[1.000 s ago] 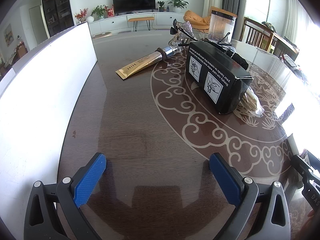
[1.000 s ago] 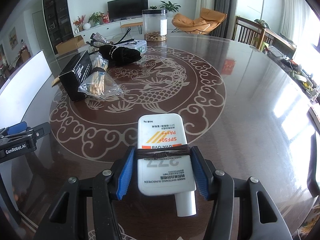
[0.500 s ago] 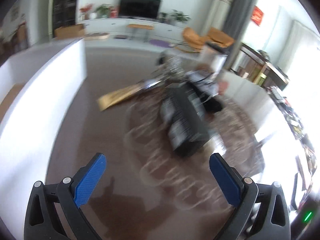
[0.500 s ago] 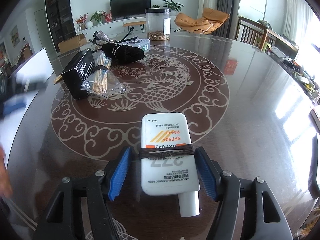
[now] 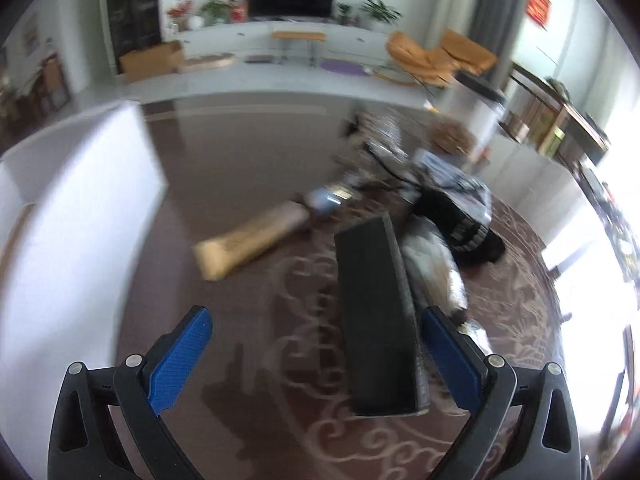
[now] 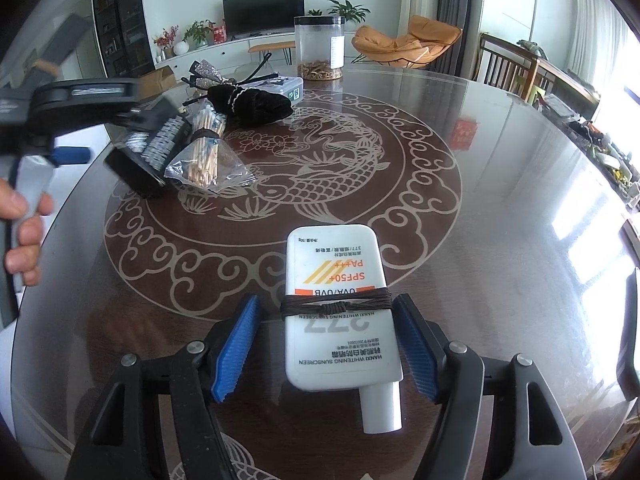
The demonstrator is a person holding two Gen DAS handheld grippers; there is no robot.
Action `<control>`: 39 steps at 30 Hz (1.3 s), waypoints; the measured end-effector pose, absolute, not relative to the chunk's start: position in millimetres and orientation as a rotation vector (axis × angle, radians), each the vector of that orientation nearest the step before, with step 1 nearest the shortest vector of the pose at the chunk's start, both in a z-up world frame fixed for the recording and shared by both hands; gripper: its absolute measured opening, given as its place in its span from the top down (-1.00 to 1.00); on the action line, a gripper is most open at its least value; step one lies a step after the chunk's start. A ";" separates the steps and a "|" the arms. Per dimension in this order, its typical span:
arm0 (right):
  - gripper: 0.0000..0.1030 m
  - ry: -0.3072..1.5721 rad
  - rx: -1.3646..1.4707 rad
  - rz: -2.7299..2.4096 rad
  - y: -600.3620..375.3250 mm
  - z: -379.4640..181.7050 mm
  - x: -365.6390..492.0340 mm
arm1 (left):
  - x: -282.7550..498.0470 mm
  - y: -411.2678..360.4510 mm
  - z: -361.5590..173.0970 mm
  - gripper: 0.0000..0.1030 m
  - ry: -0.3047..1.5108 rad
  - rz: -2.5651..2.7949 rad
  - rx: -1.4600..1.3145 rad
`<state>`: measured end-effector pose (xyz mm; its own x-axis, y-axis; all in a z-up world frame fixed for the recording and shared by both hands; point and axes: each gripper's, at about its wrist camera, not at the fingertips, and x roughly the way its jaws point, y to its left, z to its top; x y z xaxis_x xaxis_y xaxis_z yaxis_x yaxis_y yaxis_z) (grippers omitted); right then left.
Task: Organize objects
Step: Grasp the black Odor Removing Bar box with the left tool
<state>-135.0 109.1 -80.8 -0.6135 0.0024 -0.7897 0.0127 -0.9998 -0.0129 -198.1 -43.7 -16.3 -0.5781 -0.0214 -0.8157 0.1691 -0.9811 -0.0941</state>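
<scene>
A white sunscreen tube (image 6: pixel 340 312) with a brown cord round it lies on the dark round table (image 6: pixel 500 184). My right gripper (image 6: pixel 326 346) is open around it, with a gap between each blue pad and the tube. My left gripper (image 5: pixel 316 354) is open above the table, over a black box (image 5: pixel 374 312) that lies between its fingers nearer the right one. In the right wrist view the left gripper (image 6: pixel 72 120) hovers over that box (image 6: pixel 144 152). A gold tube (image 5: pixel 250 242) lies left of the box.
A bag of sticks (image 6: pixel 206 160), a black pouch (image 6: pixel 256 106), a small white case (image 6: pixel 286 86) and a clear jar (image 6: pixel 319 48) lie at the table's far side. A white panel (image 5: pixel 76 216) stands along the left edge.
My left gripper has risen and swung right and forward, from low over bare table to above the black box. My right gripper has opened off the sunscreen tube.
</scene>
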 end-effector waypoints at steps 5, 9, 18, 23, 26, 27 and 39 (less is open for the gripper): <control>-0.35 0.027 1.378 -2.816 108.9 -80.7 -135.3 | -199.7 -55.8 -11.4 -1.00 0.248 -2.699 1.383; -0.35 0.028 1.378 -2.815 108.8 -80.8 -135.3 | -204.8 -48.8 -23.8 -1.00 0.218 -2.715 1.448; -0.37 0.030 1.378 -2.812 108.4 -80.9 -135.9 | -220.1 -55.1 -62.7 -1.00 0.169 -2.615 1.532; -0.40 0.032 1.380 -2.807 106.4 -81.4 -137.3 | -222.8 -47.1 -64.5 -1.00 0.081 -2.644 1.516; -0.41 0.033 1.380 -2.804 106.6 -81.5 -137.9 | -220.6 -47.1 -62.4 -1.00 0.079 -2.661 1.484; -0.42 0.033 1.380 -2.803 106.7 -81.4 -137.9 | -218.6 -46.3 -62.6 -1.00 0.073 -2.669 1.471; -0.44 0.037 1.379 -2.800 107.0 -81.2 -137.6 | -192.7 -39.9 -61.3 -0.55 0.013 -2.760 1.436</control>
<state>-137.6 107.0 -81.2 -0.6093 -0.0080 -0.7929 0.0287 -0.9995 -0.0120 -192.7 -39.9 -61.3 -0.5737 -0.0232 -0.8187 0.0309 -0.9995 0.0066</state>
